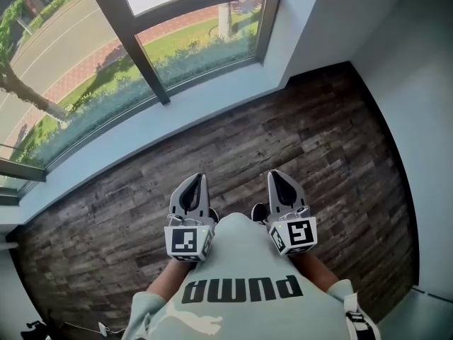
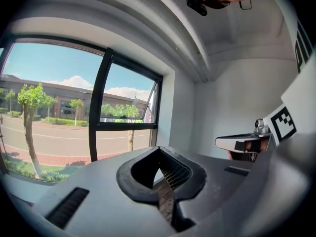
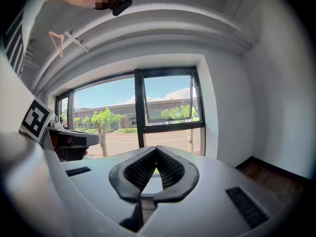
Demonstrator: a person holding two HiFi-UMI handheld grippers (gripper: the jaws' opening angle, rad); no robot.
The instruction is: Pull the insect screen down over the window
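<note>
The window [image 1: 191,44] with dark frames runs along the far side of the room and also shows ahead in the left gripper view [image 2: 123,107] and the right gripper view [image 3: 168,107]. I cannot make out an insect screen over the glass in any view. Its upper right sash [image 3: 168,98] looks tilted open. My left gripper [image 1: 197,179] and right gripper [image 1: 275,175] are held side by side in front of my body, above the wooden floor, well back from the window. The jaws of the left gripper [image 2: 159,150] and of the right gripper [image 3: 156,148] are shut with nothing between them.
A pale sill [image 1: 177,115] lies under the window, with a dark plank floor [image 1: 233,154] in front of it. White walls [image 1: 396,27] close the corner on the right. A thin hanger [image 3: 59,41] hangs from a ceiling rail. Cables [image 1: 71,326] lie at the floor's near left.
</note>
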